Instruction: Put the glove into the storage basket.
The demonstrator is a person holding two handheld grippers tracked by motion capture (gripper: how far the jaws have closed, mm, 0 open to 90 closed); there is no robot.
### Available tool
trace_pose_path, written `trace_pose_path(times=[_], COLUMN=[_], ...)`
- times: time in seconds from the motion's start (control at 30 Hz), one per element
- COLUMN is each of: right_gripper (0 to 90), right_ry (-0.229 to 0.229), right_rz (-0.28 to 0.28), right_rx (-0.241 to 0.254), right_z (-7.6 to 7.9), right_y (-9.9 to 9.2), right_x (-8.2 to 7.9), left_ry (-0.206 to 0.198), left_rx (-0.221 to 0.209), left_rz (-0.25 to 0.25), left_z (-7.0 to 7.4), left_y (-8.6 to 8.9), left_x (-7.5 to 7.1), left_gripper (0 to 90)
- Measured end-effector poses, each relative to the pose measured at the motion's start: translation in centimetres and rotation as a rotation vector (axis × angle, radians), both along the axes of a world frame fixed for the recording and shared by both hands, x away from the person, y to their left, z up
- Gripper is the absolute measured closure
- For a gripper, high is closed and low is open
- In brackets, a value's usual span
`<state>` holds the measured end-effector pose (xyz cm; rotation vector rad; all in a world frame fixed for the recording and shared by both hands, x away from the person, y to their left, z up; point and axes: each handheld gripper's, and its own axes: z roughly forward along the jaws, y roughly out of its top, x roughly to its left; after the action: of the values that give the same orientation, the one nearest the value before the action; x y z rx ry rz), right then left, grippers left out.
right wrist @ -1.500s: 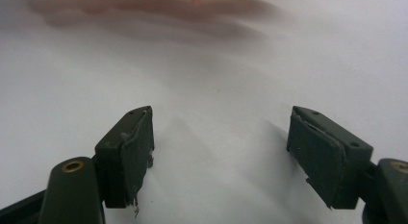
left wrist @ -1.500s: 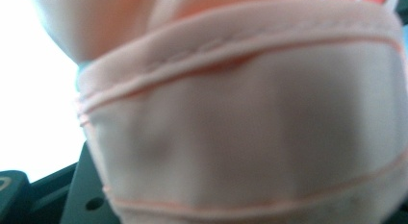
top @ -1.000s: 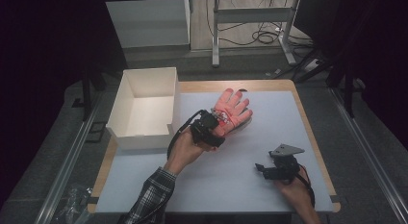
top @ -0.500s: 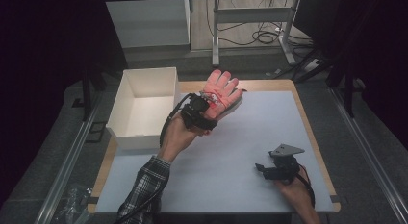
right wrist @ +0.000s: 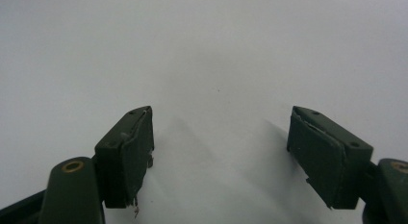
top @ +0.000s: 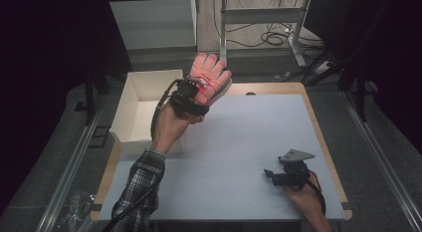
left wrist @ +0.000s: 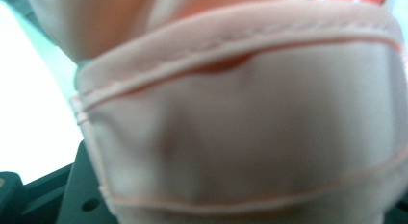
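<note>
Beyond the left hand-held gripper (top: 195, 95), clamped: pink glove (top: 208, 75).

Wooden table (top: 326, 137) under a pale mat (top: 249, 147); white box (top: 130, 112) at its left edge

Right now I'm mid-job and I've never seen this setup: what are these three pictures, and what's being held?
A person works at a table with a hand-held two-jaw gripper in each hand. The high view looks down from above. There, the left gripper is shut on a pink glove, held up near the white box. The left gripper view rides on that gripper, so the glove's cuff sits right against its lens. The right gripper rests low near the table's front right corner. Its own view looks along its two dark jaws, which stand open with nothing between them.
</note>
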<state>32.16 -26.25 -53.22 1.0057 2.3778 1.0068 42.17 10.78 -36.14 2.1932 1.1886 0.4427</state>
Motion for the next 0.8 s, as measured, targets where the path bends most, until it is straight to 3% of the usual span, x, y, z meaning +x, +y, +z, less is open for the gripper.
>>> trace_pose_path(times=[0.47,0.8], right_gripper=[24.8,24.8], right_ry=[-0.001,-0.001], right_rz=[0.000,0.000], right_rx=[0.001,0.001], right_z=[0.0,0.0], right_y=[0.0,0.0], right_x=[0.0,0.0], left_ry=[-0.018,0.011], left_rx=[-0.018,-0.036], left_rz=[0.165,0.278], left_z=[0.2,-1.6], left_y=[6.4,10.2], left_x=[0.4,0.8], left_gripper=[38.7,38.6])
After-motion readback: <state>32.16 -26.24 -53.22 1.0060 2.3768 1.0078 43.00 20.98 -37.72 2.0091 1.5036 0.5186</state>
